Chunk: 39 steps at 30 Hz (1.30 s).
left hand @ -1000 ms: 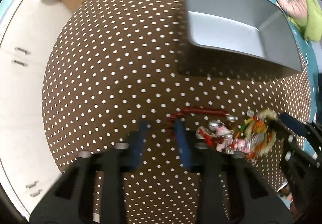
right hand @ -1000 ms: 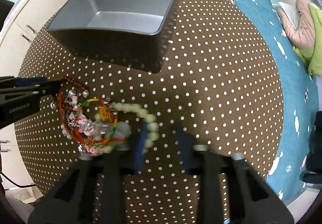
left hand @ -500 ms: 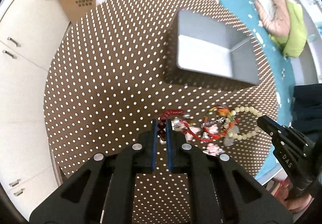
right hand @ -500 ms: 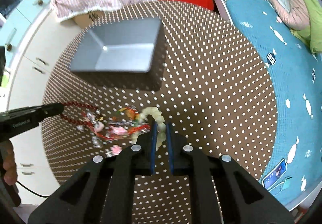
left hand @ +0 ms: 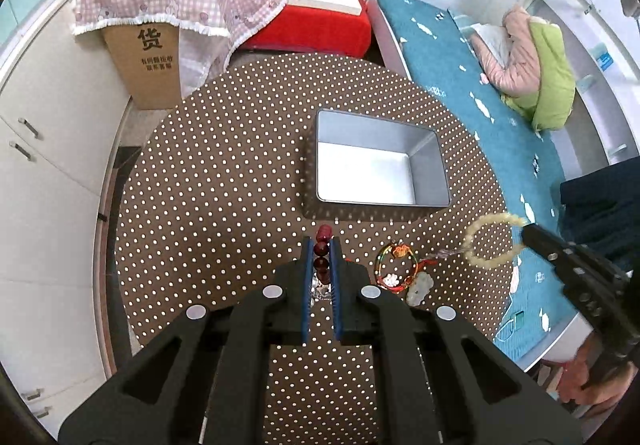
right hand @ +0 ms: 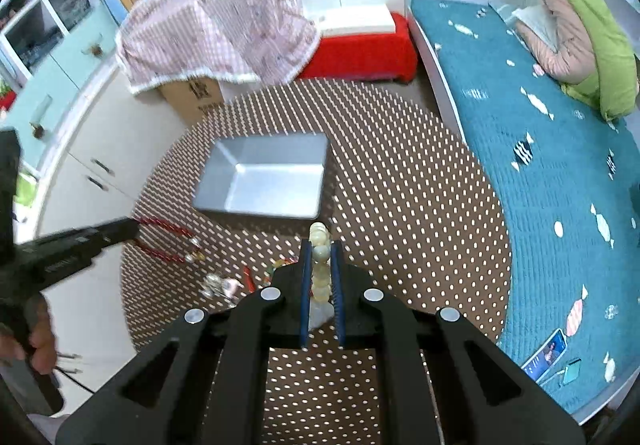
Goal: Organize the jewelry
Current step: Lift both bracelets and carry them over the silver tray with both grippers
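Between your left gripper's point(left hand: 321, 255) clenched fingers hangs the red bead bracelet point(left hand: 322, 257); your right gripper point(right hand: 320, 259) pinches the cream bead bracelet point(right hand: 321, 265). Both are light, limp and slippery, probably swinging. Grey tray point(left hand: 430, 149) waits beyond; tangled trinkets point(left hand: 400, 273) stay on the table point(left hand: 224, 173).

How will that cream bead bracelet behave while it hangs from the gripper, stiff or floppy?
Probably floppy: the cream bead bracelet droops as a loose loop from the right gripper, which is shut on a few beads. It will likely swing, since only one spot is pinched. The round, smooth beads may slip or roll once dropped into the gray tray.
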{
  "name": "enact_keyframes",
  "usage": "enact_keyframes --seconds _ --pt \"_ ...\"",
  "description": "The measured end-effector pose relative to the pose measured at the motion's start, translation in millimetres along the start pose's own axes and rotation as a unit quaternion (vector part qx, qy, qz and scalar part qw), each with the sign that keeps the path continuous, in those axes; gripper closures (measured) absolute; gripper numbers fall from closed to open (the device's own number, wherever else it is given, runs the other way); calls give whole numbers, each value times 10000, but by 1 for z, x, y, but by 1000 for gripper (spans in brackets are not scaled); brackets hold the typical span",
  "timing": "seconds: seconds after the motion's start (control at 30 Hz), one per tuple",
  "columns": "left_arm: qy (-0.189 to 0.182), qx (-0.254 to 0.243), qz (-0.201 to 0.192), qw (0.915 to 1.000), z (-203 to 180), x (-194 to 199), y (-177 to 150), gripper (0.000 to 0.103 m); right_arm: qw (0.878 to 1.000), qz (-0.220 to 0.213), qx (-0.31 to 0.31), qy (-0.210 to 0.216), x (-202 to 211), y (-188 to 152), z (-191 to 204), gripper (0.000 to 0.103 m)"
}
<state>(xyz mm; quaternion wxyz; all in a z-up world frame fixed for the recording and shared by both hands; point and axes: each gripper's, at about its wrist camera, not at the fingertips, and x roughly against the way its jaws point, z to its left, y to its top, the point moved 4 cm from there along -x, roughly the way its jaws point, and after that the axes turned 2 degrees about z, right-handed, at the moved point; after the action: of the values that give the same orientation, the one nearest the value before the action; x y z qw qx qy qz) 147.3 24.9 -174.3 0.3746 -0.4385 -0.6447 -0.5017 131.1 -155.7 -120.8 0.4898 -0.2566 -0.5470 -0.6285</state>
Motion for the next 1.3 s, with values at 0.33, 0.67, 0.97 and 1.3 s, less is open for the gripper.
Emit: enact_keyframes --seconds 0.33,0.67,0.97,1.3 --pt "-70 40 84 9999 1 -12 -11 95 9961 825 58 -310 -49 -30 -4 95" --pt "-97 -85 119 9998 -5 -14 -25 95 9963 783 -150 -308 -43 -30 -10 95" --pt "-67 -58 -12 10000 -4 -6 -23 95 9992 284 -269 106 7 -9 -3 95" --pt "-57 -7 19 10000 -4 -9 -25 95 9924 1094 -544 -165 -47 -42 -23 95"
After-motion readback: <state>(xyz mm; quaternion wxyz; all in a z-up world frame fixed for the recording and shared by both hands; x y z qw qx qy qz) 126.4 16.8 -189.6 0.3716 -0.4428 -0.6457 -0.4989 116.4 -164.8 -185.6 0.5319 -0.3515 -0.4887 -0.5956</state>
